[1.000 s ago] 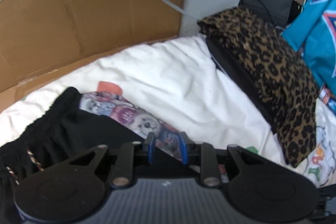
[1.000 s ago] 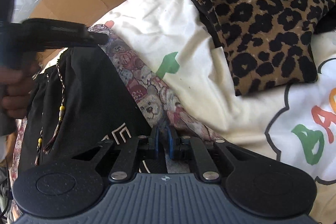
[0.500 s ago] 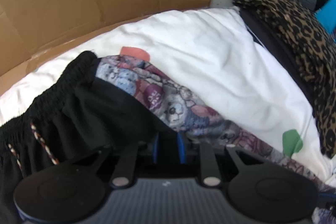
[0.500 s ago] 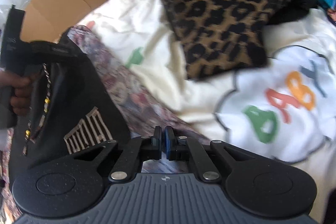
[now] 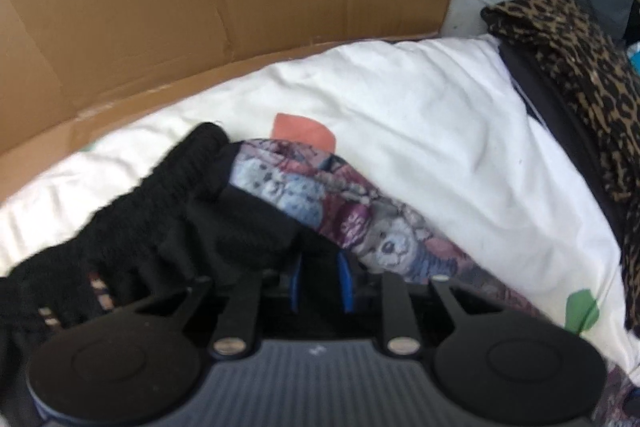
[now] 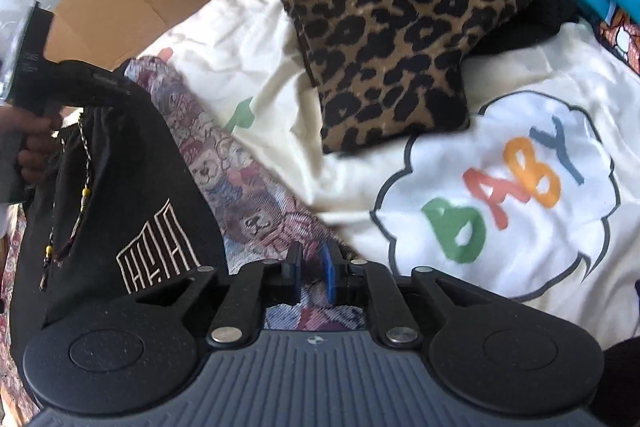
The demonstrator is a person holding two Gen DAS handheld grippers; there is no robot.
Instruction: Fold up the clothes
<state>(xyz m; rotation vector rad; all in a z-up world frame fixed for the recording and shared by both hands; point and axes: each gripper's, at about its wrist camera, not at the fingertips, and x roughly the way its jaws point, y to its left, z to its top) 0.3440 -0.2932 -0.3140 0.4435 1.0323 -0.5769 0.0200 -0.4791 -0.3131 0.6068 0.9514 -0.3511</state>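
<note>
Both claws angle downward — left claw (image 5: pixel 321 281) and right claw (image 6: pixel 311 277) opening.

- One black drawstring shorts garment with pale embroidered logo (image 6: pixel 132 211)
- One teddy-bear-print garment (image 5: pixel 360 223)
- One folded leopard-print garment (image 6: pixel 392 27)
- One white "BABY" printed blanket (image 6: pixel 500 187)
- One brown cardboard sheet (image 5: pixel 160 7)

Black shorts (image 6: pixel 132 195) with gathered waistband, beaded drawstring and pale line logo lie on a teddy-bear-print garment (image 6: pixel 240 187).

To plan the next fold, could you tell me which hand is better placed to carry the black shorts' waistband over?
Left. The left tool has the waistband of the black shorts between its opening jaws; the right tool, jaws opening, holds nothing above the teddy-print cloth.
</note>
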